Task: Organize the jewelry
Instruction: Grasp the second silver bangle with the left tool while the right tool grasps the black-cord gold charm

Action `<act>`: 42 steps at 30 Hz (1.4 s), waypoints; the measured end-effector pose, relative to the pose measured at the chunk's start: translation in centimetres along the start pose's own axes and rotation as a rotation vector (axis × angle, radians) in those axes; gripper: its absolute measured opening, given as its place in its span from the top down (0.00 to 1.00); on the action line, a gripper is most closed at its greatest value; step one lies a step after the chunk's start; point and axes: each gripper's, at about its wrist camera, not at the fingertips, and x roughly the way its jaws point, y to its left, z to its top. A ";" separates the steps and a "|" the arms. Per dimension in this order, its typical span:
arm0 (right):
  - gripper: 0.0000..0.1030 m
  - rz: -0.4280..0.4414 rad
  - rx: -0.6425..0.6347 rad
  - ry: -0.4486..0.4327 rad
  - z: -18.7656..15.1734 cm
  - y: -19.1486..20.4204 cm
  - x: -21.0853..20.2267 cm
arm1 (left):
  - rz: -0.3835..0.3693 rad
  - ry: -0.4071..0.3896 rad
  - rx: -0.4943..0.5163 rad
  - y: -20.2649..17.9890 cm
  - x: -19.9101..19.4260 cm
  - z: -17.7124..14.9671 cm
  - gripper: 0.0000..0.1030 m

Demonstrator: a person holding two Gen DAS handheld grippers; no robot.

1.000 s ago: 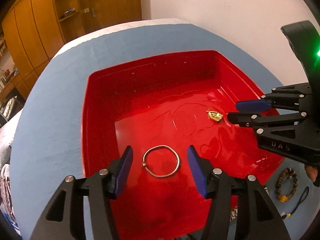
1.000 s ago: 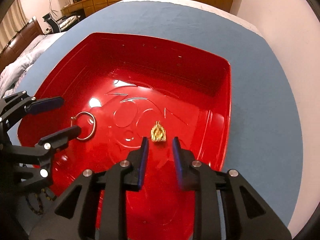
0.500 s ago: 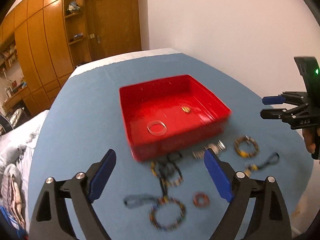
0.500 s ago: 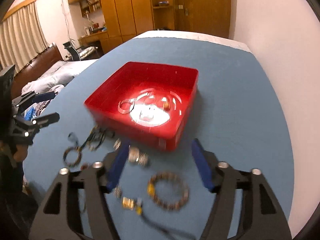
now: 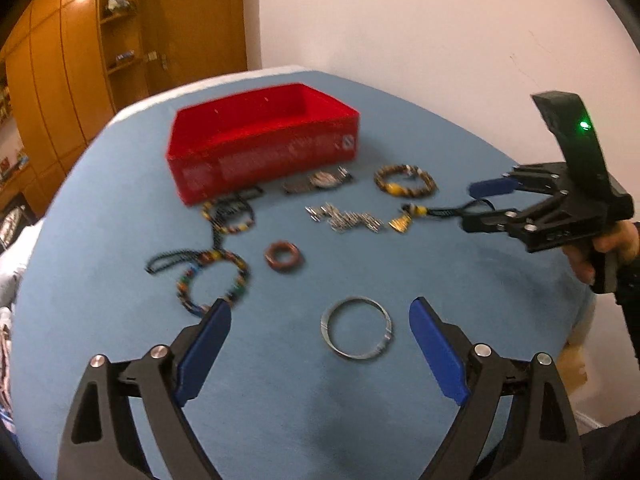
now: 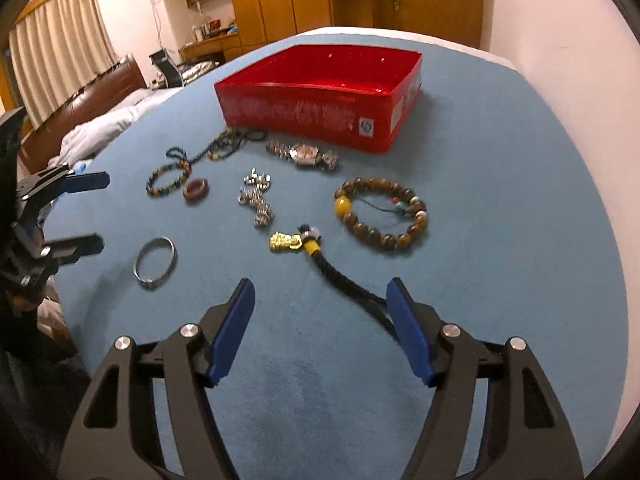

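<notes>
A red tray [image 5: 260, 160] [image 6: 320, 108] stands at the far side of the blue table. Jewelry lies in front of it: a silver bangle [image 5: 356, 334] [image 6: 155, 263], a brown ring [image 5: 283, 256] [image 6: 196, 190], a colourful bead bracelet [image 5: 212, 280] [image 6: 168, 178], a watch [image 5: 320, 180] [image 6: 304, 155], a brown bead bracelet [image 5: 405, 182] [image 6: 380, 212], a silver chain [image 5: 344, 218] [image 6: 256, 200] and a gold charm on a black cord [image 5: 404, 220] [image 6: 286, 242]. My left gripper [image 5: 320, 340] [image 6: 84, 210] is open, just short of the bangle. My right gripper [image 6: 322, 316] [image 5: 480, 204] is open over the cord's end.
The table's near and right edges lie close to both grippers. A white wall [image 5: 440, 40] is behind the table on the right. Wooden cupboards [image 5: 60, 80], a bed and a chair [image 6: 100, 92] stand beyond the table.
Both grippers have pulled back out of the red tray and lowered toward the near part of the table, opening wider. The loose jewelry in front of the tray has come into view.
</notes>
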 end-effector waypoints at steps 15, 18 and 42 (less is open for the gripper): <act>0.43 -0.031 -0.025 0.051 0.1 -1.1 3.4 | 0.054 0.106 0.033 -2.4 4.8 -1.4 0.11; 0.49 -0.026 -0.016 0.051 0.1 -1.4 3.5 | 0.073 0.113 0.034 -2.6 5.4 -1.4 0.11; 0.95 0.054 0.046 0.058 -0.1 -1.0 2.3 | 0.016 0.088 0.019 -3.2 4.3 -1.6 0.52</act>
